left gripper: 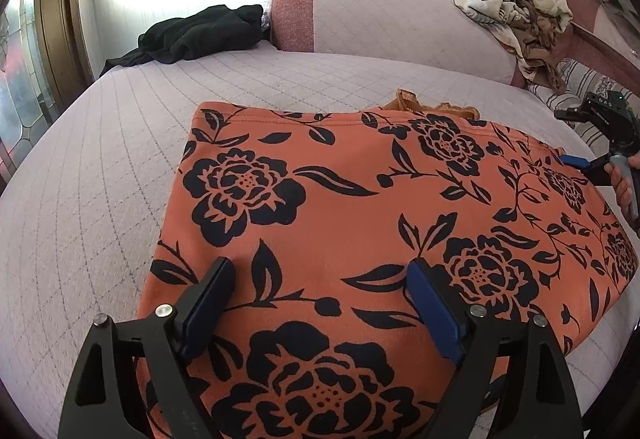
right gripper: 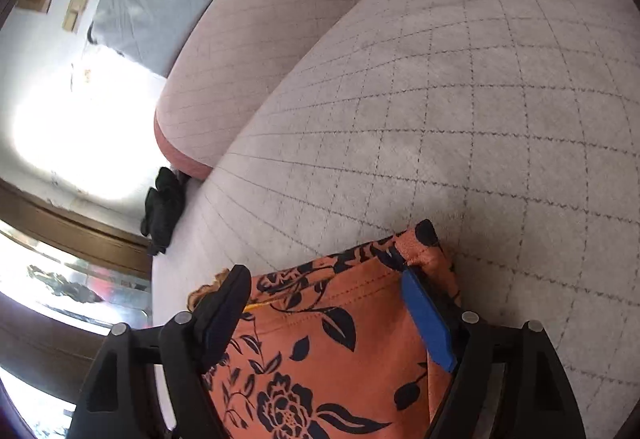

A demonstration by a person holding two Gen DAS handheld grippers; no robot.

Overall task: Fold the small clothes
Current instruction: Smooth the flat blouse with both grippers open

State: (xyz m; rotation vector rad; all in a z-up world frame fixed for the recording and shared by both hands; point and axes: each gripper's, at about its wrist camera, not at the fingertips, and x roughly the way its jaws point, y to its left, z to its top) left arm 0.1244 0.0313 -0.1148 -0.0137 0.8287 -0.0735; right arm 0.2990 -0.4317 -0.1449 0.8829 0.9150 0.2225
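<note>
Spread wide, the left gripper point(left gripper: 322, 275) hangs over the near end of the orange floral garment point(left gripper: 360, 207), which lies flat on the quilted pink bed point(left gripper: 100, 159). Only the right wrist view shows the right gripper point(right gripper: 326, 283) unclenched at the garment's hemmed corner point(right gripper: 424, 251). Farther off, the left view alone shows black clothes point(left gripper: 200, 35) and a crumpled patterned cloth point(left gripper: 516, 11).

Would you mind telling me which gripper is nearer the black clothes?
Left. The left gripper is over the floral garment's near-left part; the right gripper is at its far-right corner, farther from the black clothes.
</note>
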